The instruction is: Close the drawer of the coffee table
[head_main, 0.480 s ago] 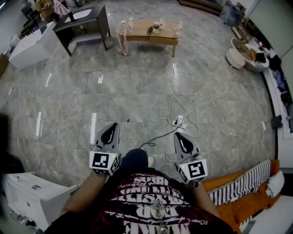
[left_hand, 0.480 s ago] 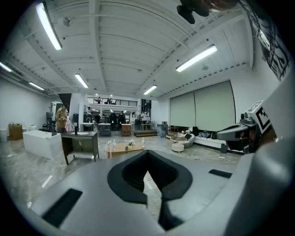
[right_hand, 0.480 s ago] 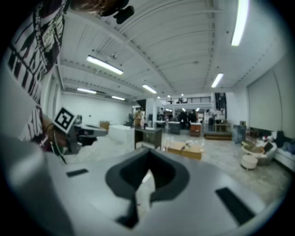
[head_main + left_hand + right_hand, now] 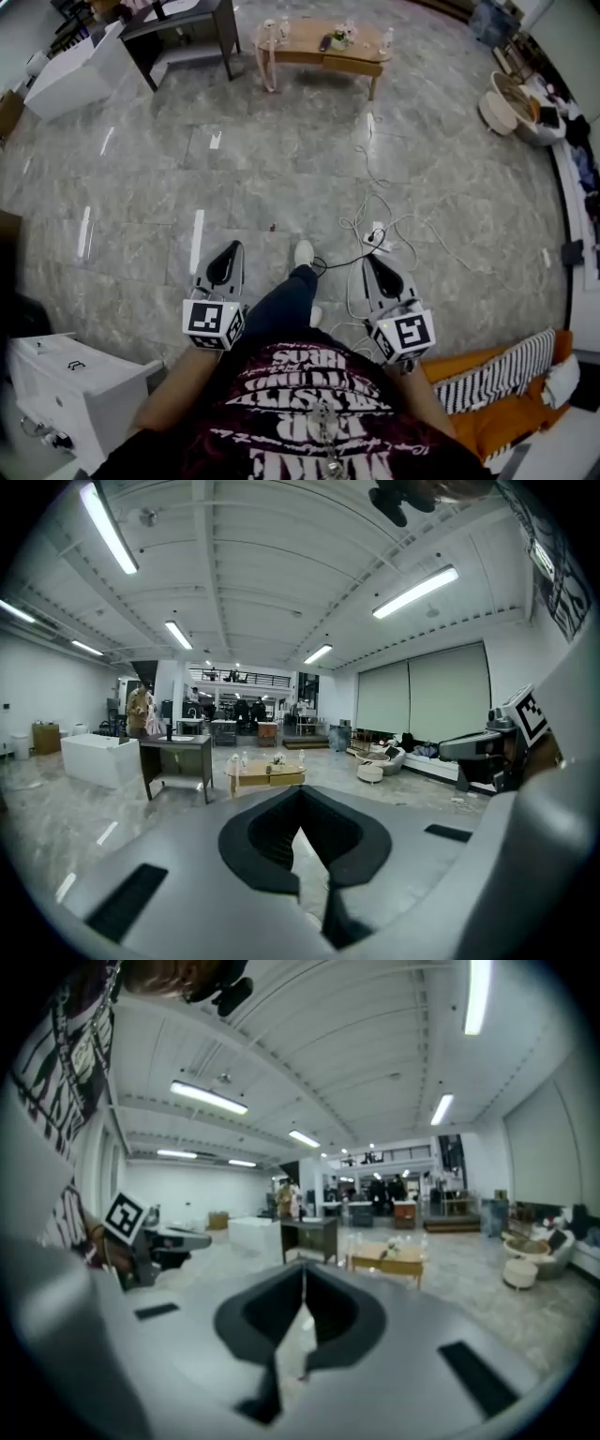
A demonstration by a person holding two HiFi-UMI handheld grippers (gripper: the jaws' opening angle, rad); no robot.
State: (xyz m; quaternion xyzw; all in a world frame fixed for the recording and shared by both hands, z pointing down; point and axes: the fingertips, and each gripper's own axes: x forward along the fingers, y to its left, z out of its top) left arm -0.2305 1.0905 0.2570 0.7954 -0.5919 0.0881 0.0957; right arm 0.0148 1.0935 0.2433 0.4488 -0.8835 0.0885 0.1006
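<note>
Coffee table [image 4: 300,44] far ahead; ceiling lights [image 4: 412,591] only in gripper views.

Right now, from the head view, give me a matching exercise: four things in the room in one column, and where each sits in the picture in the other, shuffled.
Things:
1. coffee table
2. white cabinet
3. power strip
4. orange sofa

Places in the head view:
A. bottom left corner
B. near the centre
C. top edge, far off
D. bottom right corner

Pairs: 1-C, 2-A, 3-B, 4-D
</note>
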